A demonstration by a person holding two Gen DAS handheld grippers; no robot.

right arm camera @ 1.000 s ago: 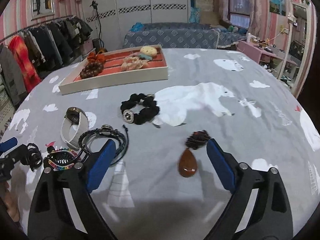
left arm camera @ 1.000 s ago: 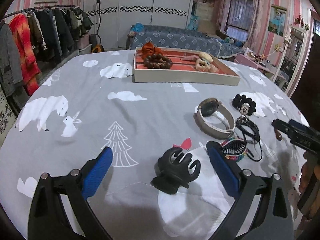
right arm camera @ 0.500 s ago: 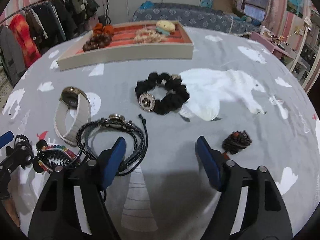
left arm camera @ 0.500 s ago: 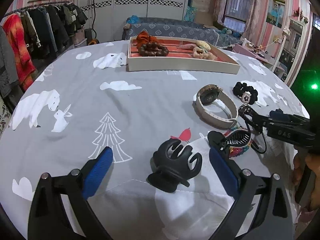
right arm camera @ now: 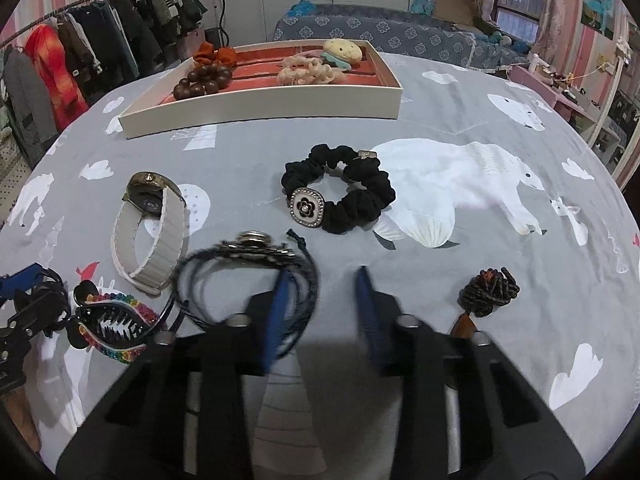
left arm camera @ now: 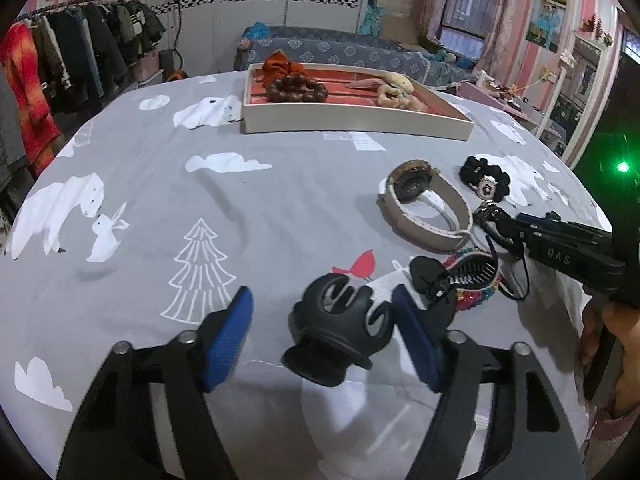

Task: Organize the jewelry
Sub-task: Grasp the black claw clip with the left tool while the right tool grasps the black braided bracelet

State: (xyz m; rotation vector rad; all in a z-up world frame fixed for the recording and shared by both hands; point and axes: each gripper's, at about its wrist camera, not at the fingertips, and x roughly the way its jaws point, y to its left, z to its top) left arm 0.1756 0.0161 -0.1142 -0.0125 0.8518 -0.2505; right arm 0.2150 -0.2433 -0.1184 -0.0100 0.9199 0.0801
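A black claw hair clip lies on the grey bedspread between the blue pads of my left gripper. Its jaws are closing; the right pad is close against the clip and the left pad stands clear of it. My right gripper hovers over a black braided bracelet, jaws closing. The bracelet's right strands sit just inside its left pad, with bare cloth across the rest of the gap. The cream tray with a red lining stands at the far side, holding wooden beads and scrunchies.
A beige-strap watch, a black scrunchie with a flower charm, a rainbow claw clip and a dark beaded pendant lie loose on the bedspread. A clothes rack stands far left. A hand holds the right gripper.
My right gripper has swung left from the pendant to the braided bracelet and its jaws have narrowed a lot. The left jaws have drawn in around the black claw clip.
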